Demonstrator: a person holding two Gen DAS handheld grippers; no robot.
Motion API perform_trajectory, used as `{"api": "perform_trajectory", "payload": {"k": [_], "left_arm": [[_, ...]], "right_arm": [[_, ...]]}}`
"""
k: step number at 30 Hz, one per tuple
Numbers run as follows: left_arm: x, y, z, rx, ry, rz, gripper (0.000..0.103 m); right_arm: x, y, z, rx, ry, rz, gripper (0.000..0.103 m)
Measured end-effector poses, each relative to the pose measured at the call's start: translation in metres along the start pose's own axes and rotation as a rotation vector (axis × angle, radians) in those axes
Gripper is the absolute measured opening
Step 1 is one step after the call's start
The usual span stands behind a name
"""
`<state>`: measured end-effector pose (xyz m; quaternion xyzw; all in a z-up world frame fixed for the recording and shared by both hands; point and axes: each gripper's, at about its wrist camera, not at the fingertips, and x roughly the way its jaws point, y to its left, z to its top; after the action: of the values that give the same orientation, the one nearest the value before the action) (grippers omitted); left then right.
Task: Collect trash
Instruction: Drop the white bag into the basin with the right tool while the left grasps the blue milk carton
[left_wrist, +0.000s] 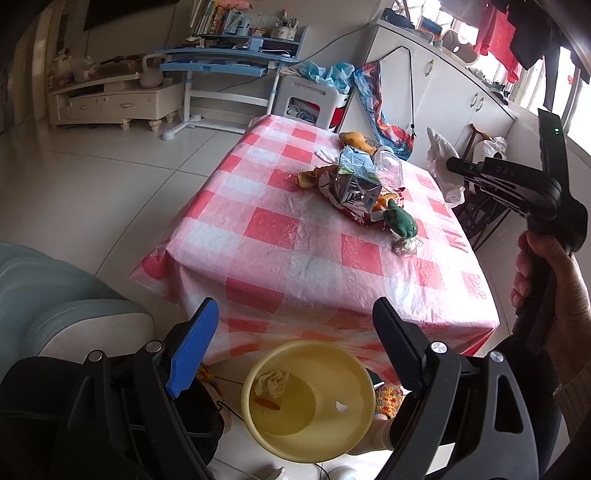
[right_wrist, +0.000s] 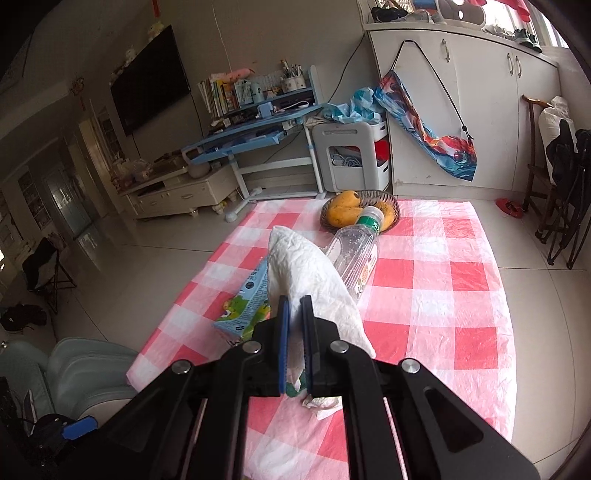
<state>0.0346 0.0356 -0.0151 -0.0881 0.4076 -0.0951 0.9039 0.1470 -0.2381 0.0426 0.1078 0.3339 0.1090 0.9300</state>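
Observation:
My right gripper (right_wrist: 294, 301) is shut on a crumpled white paper towel (right_wrist: 314, 277) and holds it above the checked table (right_wrist: 424, 295); it also shows in the left wrist view (left_wrist: 443, 162), at the table's right side. Under it lie a clear plastic bottle (right_wrist: 354, 254) and a blue-green milk carton (right_wrist: 245, 302). My left gripper (left_wrist: 295, 314) is open and empty above a yellow bin (left_wrist: 310, 402) on the floor in front of the table. The bin holds a crumpled tissue (left_wrist: 273, 382) and an orange scrap. A trash pile with carton (left_wrist: 356, 182), bottle (left_wrist: 388, 166), peels and a green lump (left_wrist: 402, 221) lies on the table.
A basket of mangoes (right_wrist: 360, 214) stands at the table's far edge. A small foil-like wad (left_wrist: 406, 247) lies near the green lump. A grey-green sofa (left_wrist: 48, 306) is on the left. White cabinets (right_wrist: 461, 110), a blue desk (right_wrist: 251, 133) and a chair (right_wrist: 565, 192) stand behind.

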Motion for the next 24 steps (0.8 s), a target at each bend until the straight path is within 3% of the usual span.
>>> {"api": "perform_trajectory", "payload": {"k": [7, 12, 19, 24], "left_arm": [[-0.007, 0.01, 0.006, -0.047, -0.029, -0.003, 0.082], [-0.007, 0.016, 0.02, -0.095, -0.052, 0.005, 0.082], [0.02, -0.015, 0.057, -0.014, -0.024, 0.0, 0.082], [0.056, -0.053, 0.101, 0.072, -0.015, -0.021, 0.082]], "right_arm": [[-0.032, 0.011, -0.045, 0.008, 0.012, 0.097, 0.008], [-0.039, 0.017, -0.098, 0.013, 0.08, 0.14, 0.008], [-0.019, 0.03, -0.154, 0.031, 0.238, 0.219, 0.008], [0.001, 0.055, -0.176, -0.056, 0.349, 0.261, 0.008]]}}
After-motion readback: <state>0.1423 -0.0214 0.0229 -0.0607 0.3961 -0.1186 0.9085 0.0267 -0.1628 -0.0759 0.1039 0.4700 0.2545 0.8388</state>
